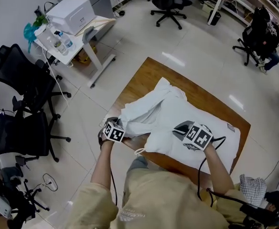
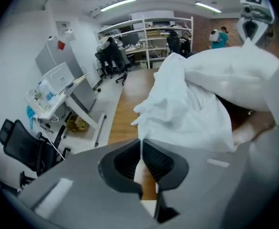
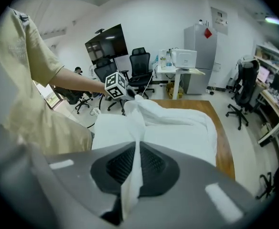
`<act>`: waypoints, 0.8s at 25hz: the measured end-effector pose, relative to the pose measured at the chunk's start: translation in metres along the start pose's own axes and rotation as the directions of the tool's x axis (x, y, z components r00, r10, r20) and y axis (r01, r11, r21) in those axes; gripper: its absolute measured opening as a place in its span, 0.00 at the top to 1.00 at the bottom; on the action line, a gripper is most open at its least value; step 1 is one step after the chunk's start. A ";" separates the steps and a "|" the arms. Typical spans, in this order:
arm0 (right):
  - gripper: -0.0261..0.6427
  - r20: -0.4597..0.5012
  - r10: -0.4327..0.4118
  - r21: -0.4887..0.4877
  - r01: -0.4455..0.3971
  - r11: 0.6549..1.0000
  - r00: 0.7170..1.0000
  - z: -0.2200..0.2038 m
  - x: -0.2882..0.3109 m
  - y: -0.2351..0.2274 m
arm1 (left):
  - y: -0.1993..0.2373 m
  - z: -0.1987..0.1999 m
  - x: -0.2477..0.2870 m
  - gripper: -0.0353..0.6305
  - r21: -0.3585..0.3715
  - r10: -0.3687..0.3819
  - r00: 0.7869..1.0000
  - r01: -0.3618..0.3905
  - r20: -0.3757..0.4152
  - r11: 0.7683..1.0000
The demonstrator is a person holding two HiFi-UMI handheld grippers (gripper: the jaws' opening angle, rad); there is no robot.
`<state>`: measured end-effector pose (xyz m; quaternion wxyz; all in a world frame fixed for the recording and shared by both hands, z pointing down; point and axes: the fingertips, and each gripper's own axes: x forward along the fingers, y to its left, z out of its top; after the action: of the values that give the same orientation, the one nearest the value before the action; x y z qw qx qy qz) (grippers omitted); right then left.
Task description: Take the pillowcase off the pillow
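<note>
A white pillow [image 1: 216, 128] lies on the wooden table [image 1: 144, 75], with its white pillowcase [image 1: 149, 104] bunched up over the left half. My right gripper [image 1: 180, 130] is at the pillow's near edge, shut on a fold of the pillowcase. In the right gripper view that fold [image 3: 134, 123] rises as a strip from between the jaws of the right gripper [image 3: 135, 149]. My left gripper [image 1: 119, 128] is at the cloth's near-left edge. In the left gripper view the left gripper [image 2: 140, 144] has its jaws together. The crumpled pillowcase [image 2: 182, 109] lies just beyond the tips, and no cloth shows between the pads.
Black office chairs [image 1: 20, 80] stand left of the table. A white side table [image 1: 77, 42] with a printer [image 1: 70, 13] and bottles is at the back left. A person [image 1: 261, 32] sits at the far right near desks. Another chair [image 1: 168, 1] stands at the top.
</note>
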<state>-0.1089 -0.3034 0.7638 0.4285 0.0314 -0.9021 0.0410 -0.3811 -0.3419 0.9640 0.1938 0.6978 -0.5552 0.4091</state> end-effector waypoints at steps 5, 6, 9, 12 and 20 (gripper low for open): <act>0.95 -0.007 -0.046 0.006 0.047 0.999 0.999 -0.002 0.014 -0.006 | -0.007 0.022 -0.043 0.53 -0.086 -0.101 0.995 0.103 0.027 0.991; 0.95 -0.006 -0.044 0.016 0.044 0.999 0.999 -0.003 0.015 -0.005 | 0.000 0.038 -0.070 0.48 -0.169 -0.098 0.991 0.112 0.088 0.979; 0.95 0.012 -0.054 0.045 0.053 0.998 0.998 -0.006 0.013 -0.007 | 0.009 0.103 -0.121 0.47 -0.251 -0.100 0.953 0.176 0.287 0.952; 0.95 0.026 -0.065 0.074 0.063 0.995 0.998 -0.009 0.015 -0.007 | -0.013 0.152 -0.107 0.49 -0.144 -0.170 0.924 0.231 0.344 0.962; 0.94 0.045 -0.103 0.117 0.097 0.988 0.994 -0.003 0.031 -0.007 | -0.089 0.239 0.014 0.53 0.042 -0.339 0.897 0.342 0.284 0.939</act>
<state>-0.1254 -0.3102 0.7903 0.4045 0.1021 -0.9061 0.0703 -0.2124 -0.4966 0.8504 0.1829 0.8350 -0.4486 0.2608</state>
